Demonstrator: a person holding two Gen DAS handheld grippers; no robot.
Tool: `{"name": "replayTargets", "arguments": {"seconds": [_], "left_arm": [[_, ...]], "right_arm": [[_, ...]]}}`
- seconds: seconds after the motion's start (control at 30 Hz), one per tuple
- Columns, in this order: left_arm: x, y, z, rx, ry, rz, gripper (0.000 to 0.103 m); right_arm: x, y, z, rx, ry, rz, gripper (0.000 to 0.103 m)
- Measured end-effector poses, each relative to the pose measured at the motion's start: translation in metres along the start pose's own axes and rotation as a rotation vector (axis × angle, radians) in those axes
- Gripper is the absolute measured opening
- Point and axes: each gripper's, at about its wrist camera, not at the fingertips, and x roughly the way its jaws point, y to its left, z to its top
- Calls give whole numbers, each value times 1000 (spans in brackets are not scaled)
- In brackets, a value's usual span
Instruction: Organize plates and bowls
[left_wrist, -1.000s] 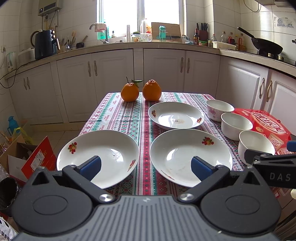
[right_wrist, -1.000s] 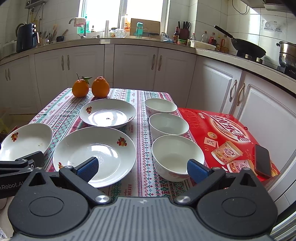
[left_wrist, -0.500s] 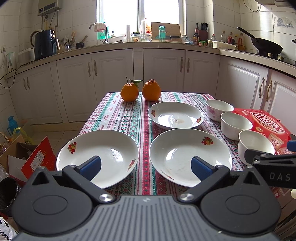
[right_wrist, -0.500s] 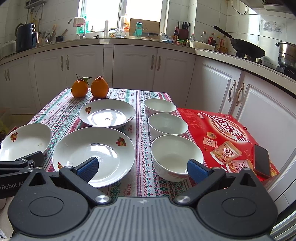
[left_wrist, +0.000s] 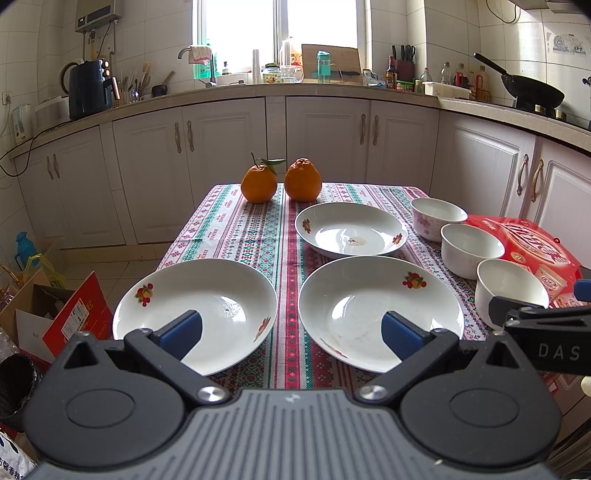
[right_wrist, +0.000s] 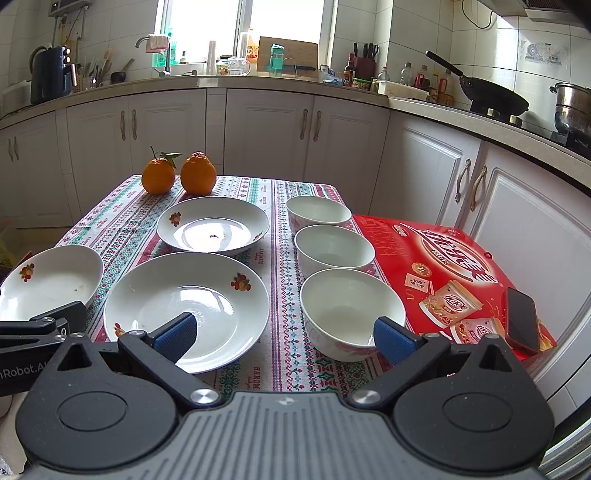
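My left gripper (left_wrist: 291, 328) hangs with its jaws spread over the near table edge, nothing between them. Ahead lies a bare cloth strip (left_wrist: 286, 280) between the left plate (left_wrist: 199, 306) and the middle plate (left_wrist: 376, 306), running up to the oranges (left_wrist: 280, 181). The far plate (left_wrist: 351, 230) nearly touches the middle one. My right gripper (right_wrist: 282, 334), also wide, faces a cloth lane (right_wrist: 282, 273) between plates and the bowls (right_wrist: 334, 249). The bowls sit close together, hemmed on the right by the red box (right_wrist: 443, 266).
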Motion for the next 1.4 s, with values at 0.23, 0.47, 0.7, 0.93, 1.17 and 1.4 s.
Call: {"name": "replayTargets", "arguments": {"seconds": [0.23, 0.47, 0.7, 0.93, 1.17, 1.4], "left_arm": [[0, 0, 0, -1, 0, -1, 102], [-1, 0, 0, -1, -1, -1, 102], [0, 0, 0, 0, -1, 0, 102], [-1, -1, 1, 2, -4, -1, 102], [-3, 12, 9, 48, -36, 10, 102], [2, 57, -1, 109, -37, 11, 102]], "right_arm": [[0, 0, 0, 0, -1, 1, 103], [0, 0, 0, 0, -2, 0, 103], [0, -1, 1, 0, -2, 0, 103], [1, -2, 3, -6, -4, 4, 103], [1, -1, 26, -72, -74, 55, 103], [4, -1, 67, -127, -210, 191, 103]]}}
